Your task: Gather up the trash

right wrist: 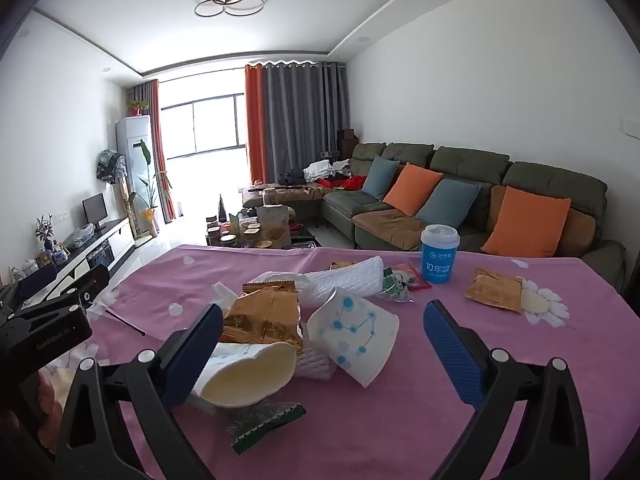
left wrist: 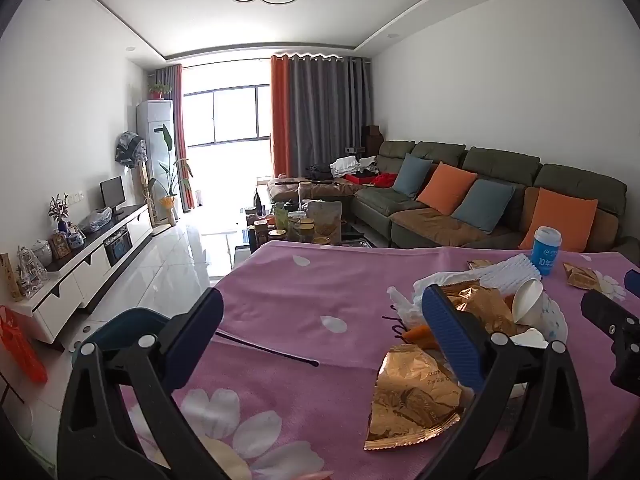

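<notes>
Trash lies on a pink flowered cloth. My right gripper is open just above the main heap: a crushed white cup with blue dots, a flattened cup, a gold wrapper, a green wrapper and white foam netting. Nothing is pressed between its pads. My left gripper is open over bare cloth, with a torn gold wrapper under its right finger. The same heap lies to its right. An upright blue lidded cup stands farther back.
Another gold wrapper and a red and green packet lie near the blue cup. A thin black stick rests on the cloth. A dark teal rounded shape sits below the table's left edge. A coffee table and sofa stand beyond.
</notes>
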Action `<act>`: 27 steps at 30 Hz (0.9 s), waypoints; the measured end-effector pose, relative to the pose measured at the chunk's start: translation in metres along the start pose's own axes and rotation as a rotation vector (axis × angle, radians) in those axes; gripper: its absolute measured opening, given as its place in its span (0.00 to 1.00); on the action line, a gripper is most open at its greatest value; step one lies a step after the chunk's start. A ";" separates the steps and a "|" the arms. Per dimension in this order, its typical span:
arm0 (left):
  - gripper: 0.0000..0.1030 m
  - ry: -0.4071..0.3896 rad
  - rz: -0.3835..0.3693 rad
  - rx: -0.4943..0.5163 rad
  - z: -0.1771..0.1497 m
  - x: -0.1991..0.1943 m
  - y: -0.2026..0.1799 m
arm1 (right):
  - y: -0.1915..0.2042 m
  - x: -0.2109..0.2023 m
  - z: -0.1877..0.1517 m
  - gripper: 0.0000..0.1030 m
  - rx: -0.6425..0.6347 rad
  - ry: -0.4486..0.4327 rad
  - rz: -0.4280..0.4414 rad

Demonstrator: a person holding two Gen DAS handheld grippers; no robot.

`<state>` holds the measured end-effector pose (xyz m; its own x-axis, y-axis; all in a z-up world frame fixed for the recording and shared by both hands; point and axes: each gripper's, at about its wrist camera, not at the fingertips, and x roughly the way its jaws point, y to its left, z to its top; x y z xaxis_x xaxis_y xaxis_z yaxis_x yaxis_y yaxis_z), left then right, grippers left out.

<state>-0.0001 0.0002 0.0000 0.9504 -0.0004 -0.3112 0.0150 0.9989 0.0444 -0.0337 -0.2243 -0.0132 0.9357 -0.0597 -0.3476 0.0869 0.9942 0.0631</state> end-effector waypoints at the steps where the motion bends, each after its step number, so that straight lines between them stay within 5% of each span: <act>1: 0.95 -0.014 0.004 0.001 0.000 -0.001 0.000 | 0.002 -0.002 0.000 0.94 -0.022 -0.021 -0.004; 27: 0.95 -0.034 -0.025 0.003 0.001 -0.014 -0.002 | 0.007 -0.002 0.000 0.94 -0.029 -0.013 0.002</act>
<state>-0.0130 -0.0016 0.0052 0.9596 -0.0274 -0.2799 0.0402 0.9984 0.0401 -0.0350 -0.2174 -0.0124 0.9401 -0.0589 -0.3358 0.0755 0.9965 0.0365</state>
